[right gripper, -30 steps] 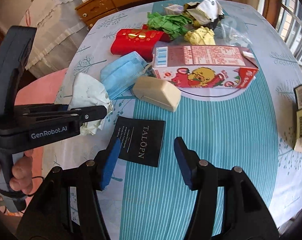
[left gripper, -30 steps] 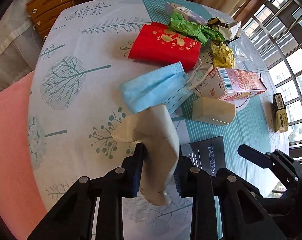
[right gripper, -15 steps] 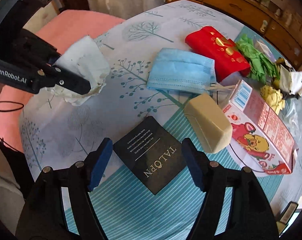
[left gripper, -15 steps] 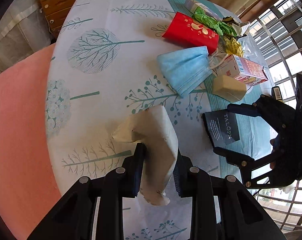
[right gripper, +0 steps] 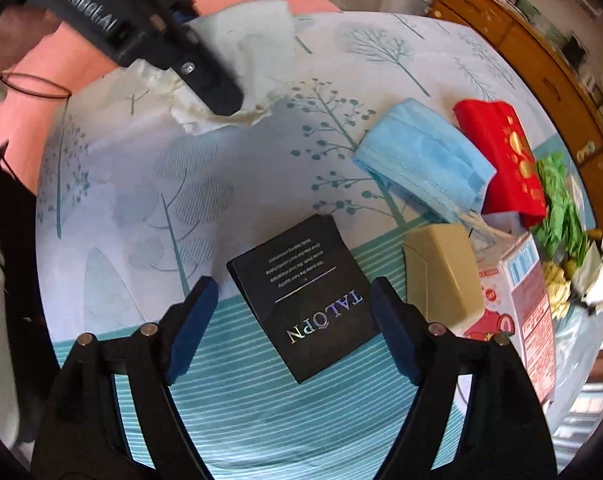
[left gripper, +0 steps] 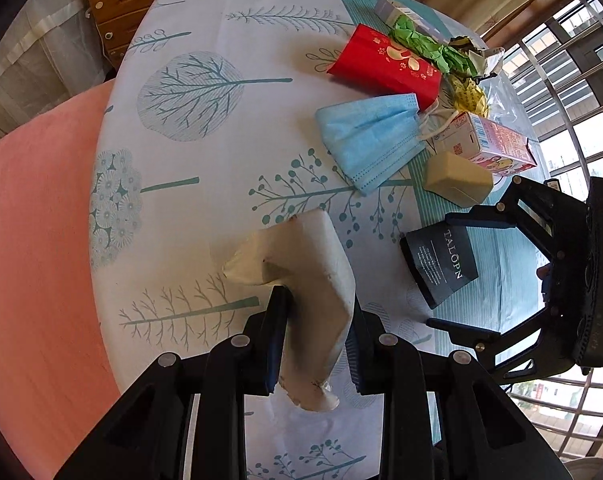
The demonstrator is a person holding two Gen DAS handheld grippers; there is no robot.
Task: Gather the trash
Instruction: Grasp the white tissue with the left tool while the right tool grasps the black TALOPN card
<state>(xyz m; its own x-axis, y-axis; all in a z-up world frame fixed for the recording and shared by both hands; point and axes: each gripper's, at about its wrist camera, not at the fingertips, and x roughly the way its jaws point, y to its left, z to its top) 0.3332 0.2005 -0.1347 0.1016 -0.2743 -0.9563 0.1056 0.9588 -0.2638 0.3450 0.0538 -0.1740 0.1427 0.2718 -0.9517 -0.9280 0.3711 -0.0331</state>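
My left gripper [left gripper: 315, 312] is shut on a crumpled white tissue [left gripper: 305, 276] and holds it above the near left part of the table; the tissue also shows in the right wrist view [right gripper: 253, 48], pinched by the left gripper [right gripper: 217, 96]. My right gripper [right gripper: 293, 300] is open and straddles a black TALOPN card [right gripper: 305, 300] lying flat on the tablecloth. That card [left gripper: 441, 266] and the right gripper [left gripper: 453, 268] also show in the left wrist view.
On the tree-print tablecloth [left gripper: 205, 128] lie a blue face mask [left gripper: 369, 136], a red envelope [left gripper: 385, 66], a beige soap-like block [left gripper: 457, 178], a pink drink carton [left gripper: 497, 146], green and yellow crumpled wrappers [left gripper: 433, 46]. A pink surface [left gripper: 33, 240] lies left of the table.
My left gripper has drawn back toward the table's near left edge with the tissue. My right gripper has opened wider and moved in over the black card.
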